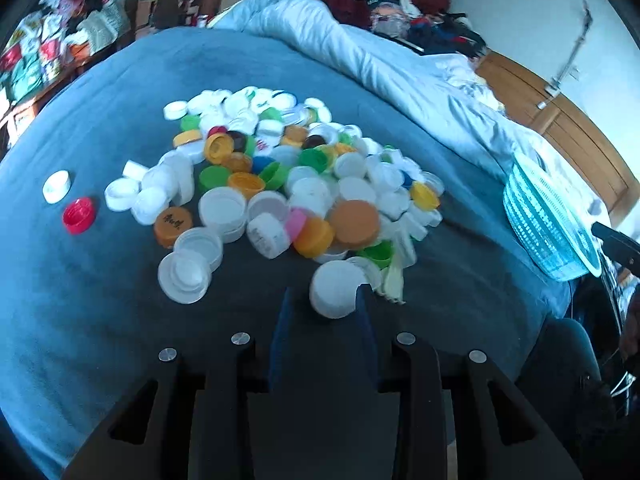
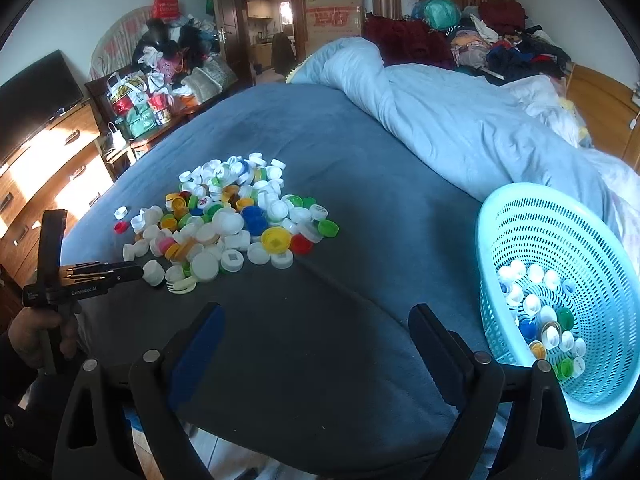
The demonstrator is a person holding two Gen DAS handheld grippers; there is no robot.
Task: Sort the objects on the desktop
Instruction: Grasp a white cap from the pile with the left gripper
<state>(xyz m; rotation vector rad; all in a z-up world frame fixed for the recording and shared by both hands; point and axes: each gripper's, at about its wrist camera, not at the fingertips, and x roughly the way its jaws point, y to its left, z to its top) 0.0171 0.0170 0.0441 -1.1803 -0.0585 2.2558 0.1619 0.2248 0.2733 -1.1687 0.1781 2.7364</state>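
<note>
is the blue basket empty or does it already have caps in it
Not empty. The right wrist view shows the basket tilted on the bed, with white, green, blue and yellow caps lying in its lower part.

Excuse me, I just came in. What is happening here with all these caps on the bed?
A person is sorting bottle caps with a hand-held gripper in each hand. A big pile of caps lies on the blue blanket. The left gripper is at the near edge of the pile, with a white cap between its fingers. The right gripper is open and empty. Beside it, a turquoise basket lies tilted and already holds many caps.
</note>
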